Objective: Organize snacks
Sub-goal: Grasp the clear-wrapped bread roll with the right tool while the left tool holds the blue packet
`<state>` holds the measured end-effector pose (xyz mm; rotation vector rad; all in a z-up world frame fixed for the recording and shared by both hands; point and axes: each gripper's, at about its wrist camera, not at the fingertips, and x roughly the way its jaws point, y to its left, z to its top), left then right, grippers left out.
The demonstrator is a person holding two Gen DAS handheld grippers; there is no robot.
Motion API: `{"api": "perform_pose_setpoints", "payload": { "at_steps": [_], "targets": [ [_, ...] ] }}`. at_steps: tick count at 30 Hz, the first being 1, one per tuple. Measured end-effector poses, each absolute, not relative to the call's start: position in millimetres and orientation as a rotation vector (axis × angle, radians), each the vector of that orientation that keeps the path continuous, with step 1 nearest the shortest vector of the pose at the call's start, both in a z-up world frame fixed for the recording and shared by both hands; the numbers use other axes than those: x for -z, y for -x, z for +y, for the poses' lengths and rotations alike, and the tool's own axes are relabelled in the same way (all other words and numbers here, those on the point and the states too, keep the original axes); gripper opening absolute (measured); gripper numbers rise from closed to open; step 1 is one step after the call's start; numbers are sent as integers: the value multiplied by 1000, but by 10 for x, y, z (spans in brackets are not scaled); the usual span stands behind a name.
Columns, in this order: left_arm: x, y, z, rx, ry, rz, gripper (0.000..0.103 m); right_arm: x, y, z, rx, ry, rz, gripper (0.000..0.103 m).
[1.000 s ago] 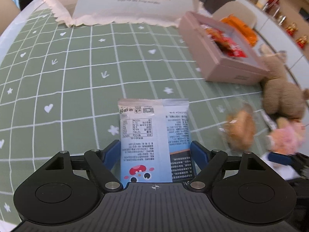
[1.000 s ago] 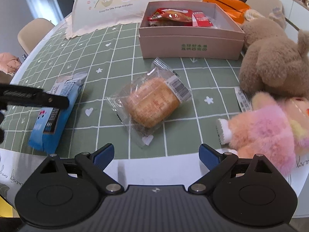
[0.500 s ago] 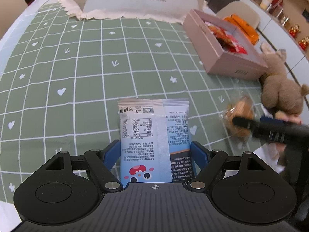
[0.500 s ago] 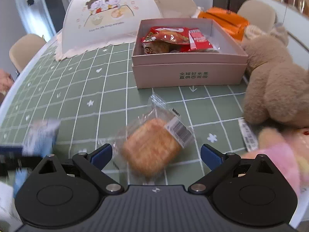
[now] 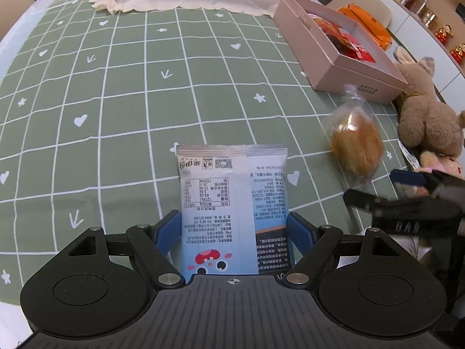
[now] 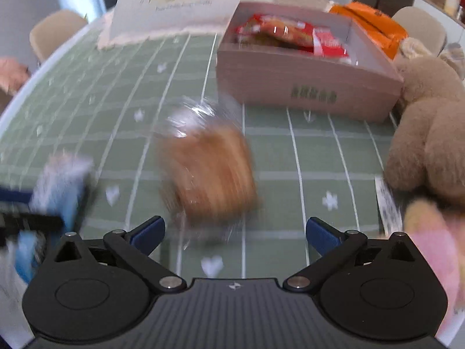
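The blue snack packet (image 5: pixel 232 212) sits between the jaws of the left gripper (image 5: pixel 234 234), its sealed top edge pointing away over the green checked surface (image 5: pixel 122 93). The blue pads lie against its 2 long sides, so the jaws look clenched on it across its width. It reads as a light foil-type pouch, slick and crushable, so a hold on the side edges seems sound if the squeeze is gentle.

The wrapped pastry (image 6: pixel 209 174) lies on the surface just ahead of the right gripper (image 6: pixel 235 231), whose jaws are opening wide with nothing between them yet. The view is blurred, but the pastry looks soft inside a loose, crinkly clear wrapper (image 5: pixel 353 99) that likely slips. Taking it across the firm middle of the bun, not by the twisted film end, seems the better hold, with light pressure to avoid squashing.

The pink open box (image 6: pixel 308 87) stands beyond the pastry, well apart from the blue packet. It already holds several red-wrapped snacks (image 6: pixel 290 37), with room apparently left at the near side. A brown plush toy (image 6: pixel 427 142) sits just beside the box.
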<state>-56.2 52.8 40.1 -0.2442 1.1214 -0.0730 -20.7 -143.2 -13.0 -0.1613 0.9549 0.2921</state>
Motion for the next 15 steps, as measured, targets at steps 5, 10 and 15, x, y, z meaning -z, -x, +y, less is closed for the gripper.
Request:
{"api": "perform_pose_setpoints", "payload": {
  "at_steps": [5, 10, 15],
  "targets": [
    [-395, 567, 522, 72, 253, 1117, 84, 132, 306, -1454, -301, 147, 935, 103],
    [-400, 588, 528, 70, 261, 1116, 84, 145, 349, -1468, -307, 149, 916, 103],
    [-403, 623, 560, 65, 283, 1109, 84, 137, 279, -1451, -340, 173, 927, 103]
  ]
}}
